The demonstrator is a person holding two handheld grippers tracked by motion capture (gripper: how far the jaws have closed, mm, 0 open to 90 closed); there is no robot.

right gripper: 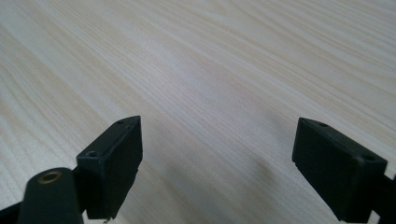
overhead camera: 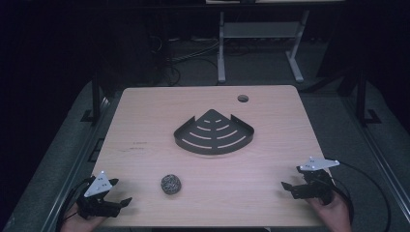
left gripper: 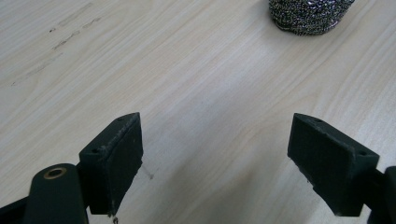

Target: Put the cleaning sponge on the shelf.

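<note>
steel scourer (overhead camera: 171, 184) nr table (overhead camera: 270, 203) front | corner rack (overhead camera: 213, 132) mid, high view | left hand-held gripper (overhead camera: 122, 192) & right hand-held gripper (overhead camera: 289, 189) jaws apart, empty

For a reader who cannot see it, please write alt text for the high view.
A dark corner shelf tray lies mid-table, a steel wool ball nearer the person. The left gripper and right gripper, both open, rest at the near corners.

steel scourer (left gripper: 311, 16): top cut off | table (overhead camera: 145, 145) marks: illegible
</note>
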